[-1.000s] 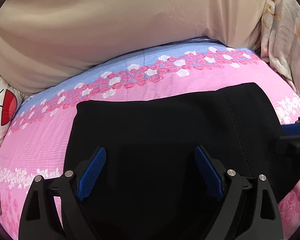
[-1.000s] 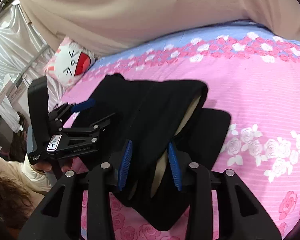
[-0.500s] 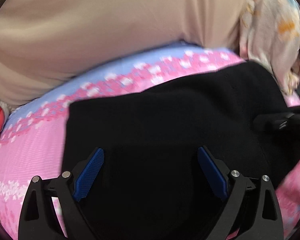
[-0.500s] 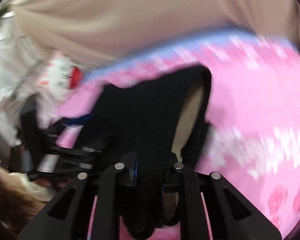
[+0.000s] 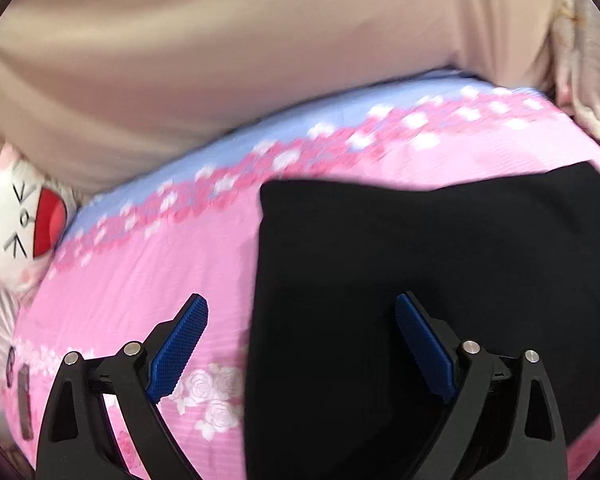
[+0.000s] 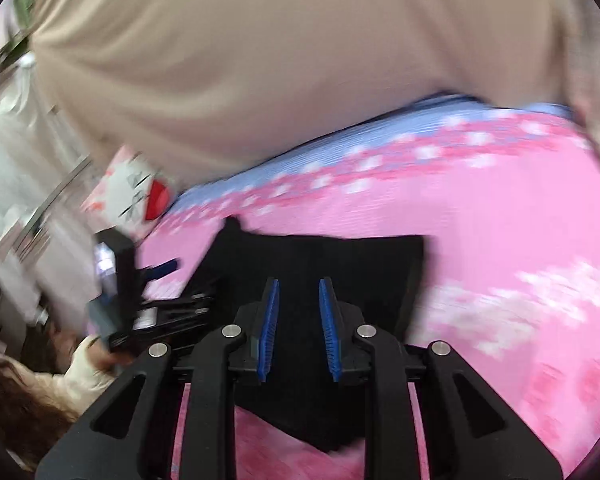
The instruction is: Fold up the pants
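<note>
Right wrist view: blurred pants point(image 6: 320, 256) edges.

Your pants point(image 5: 440, 280) lie folded on bedspread point(image 5: 148, 280); pillow point(image 5: 20, 220) far left; drape point(image 5: 220, 60) behind bed.

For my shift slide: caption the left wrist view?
Open left gripper over the left edge of folded black pants on a pink floral bedsheet, holding nothing.

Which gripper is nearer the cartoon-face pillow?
Left. The left gripper hangs over the black pants' pillow-side edge; the right gripper over their middle, farther from the cartoon-face pillow. Both have just been opening, nothing gripped.
</note>
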